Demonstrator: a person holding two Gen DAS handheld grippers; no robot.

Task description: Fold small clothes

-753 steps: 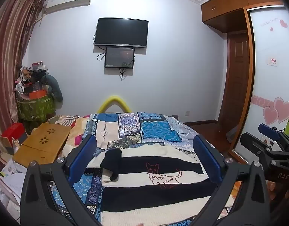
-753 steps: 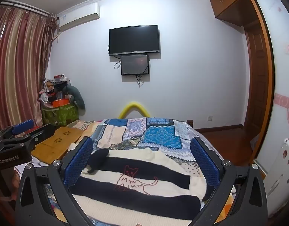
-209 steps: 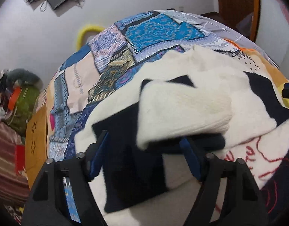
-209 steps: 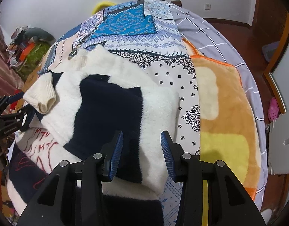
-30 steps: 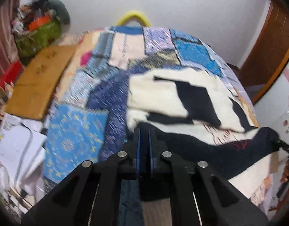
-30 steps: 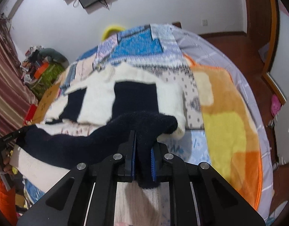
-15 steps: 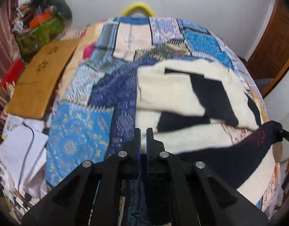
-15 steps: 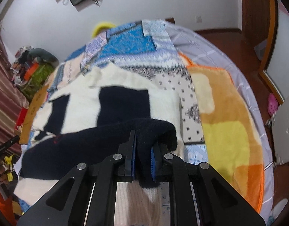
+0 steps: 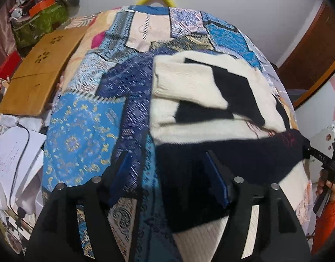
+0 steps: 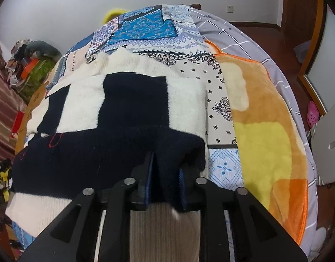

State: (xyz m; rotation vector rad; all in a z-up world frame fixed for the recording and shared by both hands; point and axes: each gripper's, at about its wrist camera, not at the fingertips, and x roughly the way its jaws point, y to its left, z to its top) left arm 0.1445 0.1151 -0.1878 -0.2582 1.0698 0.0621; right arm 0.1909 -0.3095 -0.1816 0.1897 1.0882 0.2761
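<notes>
Left wrist view: my left tongs [image 9: 169, 179] are opening, jaws well apart. The dark hem band of the sweater [image 9: 202, 91] lies across the gap, pads clear of it. So that corner is let go.

Right wrist view: my right tongs [image 10: 165, 185] are opening too, but only a narrow gap so far. A bunched fold of the dark knit sits between the pads [image 10: 182, 183]. It looks loose on the left side; on the right I cannot tell if it has come free.

Sweater lies on the bed [image 10: 211, 100], on the patchwork cover. Sleeves are folded in across the chest and the bottom band is brought up over them, up to roughly the middle of the body. The orange blanket [image 10: 265, 113] is just beside it to the right.

Handling, my read:
- Thick, fuzzy, soft knit. No stiffness, so it sags between two grips.
- Light, not fragile, but stretchy. Pulling hard will skew the fold.
- Fuzz clings to itself, so layers should stay where laid.
- Best hold: both outer corners of the folded edge, pinching all the layers together, not a single ply.

Wooden tray [image 9: 38, 72] left of the bed is well clear.
</notes>
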